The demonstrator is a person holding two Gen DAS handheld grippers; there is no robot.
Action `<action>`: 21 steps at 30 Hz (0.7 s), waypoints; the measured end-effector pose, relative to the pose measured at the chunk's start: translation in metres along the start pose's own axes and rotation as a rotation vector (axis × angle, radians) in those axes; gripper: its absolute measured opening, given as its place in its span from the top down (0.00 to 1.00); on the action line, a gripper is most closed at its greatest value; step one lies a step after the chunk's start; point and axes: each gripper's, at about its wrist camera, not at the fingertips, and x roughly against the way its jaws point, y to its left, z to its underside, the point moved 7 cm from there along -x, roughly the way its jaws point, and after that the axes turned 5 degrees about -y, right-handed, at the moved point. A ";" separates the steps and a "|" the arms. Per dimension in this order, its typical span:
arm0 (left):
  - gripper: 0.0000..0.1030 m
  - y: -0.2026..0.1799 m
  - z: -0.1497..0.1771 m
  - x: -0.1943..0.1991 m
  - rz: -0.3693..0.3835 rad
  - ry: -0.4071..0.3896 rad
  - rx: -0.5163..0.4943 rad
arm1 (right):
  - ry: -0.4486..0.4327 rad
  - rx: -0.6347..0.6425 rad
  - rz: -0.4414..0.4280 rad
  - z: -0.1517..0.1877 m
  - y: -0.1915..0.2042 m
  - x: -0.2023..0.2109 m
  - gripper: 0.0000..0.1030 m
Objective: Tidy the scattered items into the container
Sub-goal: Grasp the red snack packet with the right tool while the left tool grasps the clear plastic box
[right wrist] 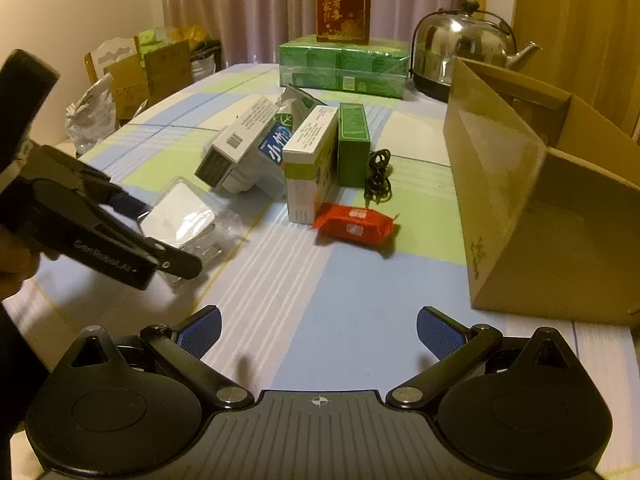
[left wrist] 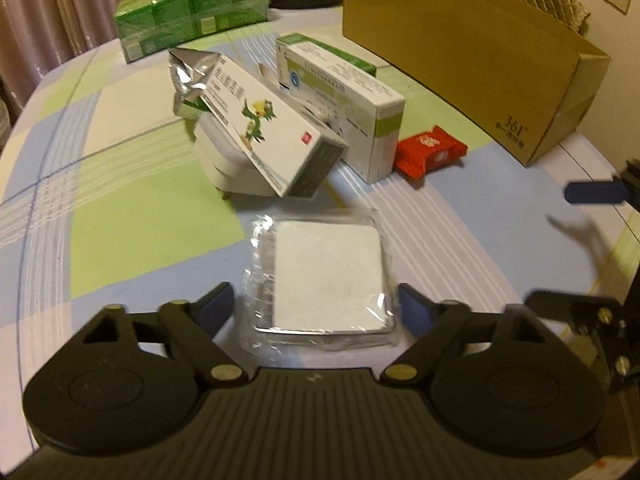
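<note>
Left gripper [left wrist: 316, 306]: spread wide, fingers flanking clear-wrapped white pad [left wrist: 326, 276], not yet pinching; straddled for a side grasp. Right gripper [right wrist: 318, 330]: spread, empty, over bare tablecloth [right wrist: 360, 292]. Farther off: leaning medicine boxes [right wrist: 310, 160], red snack packet [right wrist: 354, 226]. Far right: open cardboard box [right wrist: 532, 200], destination, well apart.

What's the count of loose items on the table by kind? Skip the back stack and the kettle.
Boxes: 3 (bird-print box, white-green box, green box)
Foil pouch: 1
White pack under the boxes: 1
Clear-wrapped pad: 1
Red packet: 1
Cable: 1
Total: 8
</note>
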 end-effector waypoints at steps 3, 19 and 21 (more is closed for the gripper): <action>0.36 0.006 0.001 0.004 -0.012 -0.004 0.020 | -0.010 -0.001 0.005 -0.007 0.000 -0.009 0.02; 0.36 0.033 0.014 0.021 -0.037 -0.045 0.172 | -0.057 -0.120 0.210 -0.042 -0.017 -0.074 0.21; 0.36 0.033 0.014 0.021 -0.029 -0.046 0.177 | -0.049 -0.132 0.227 -0.043 -0.021 -0.079 0.25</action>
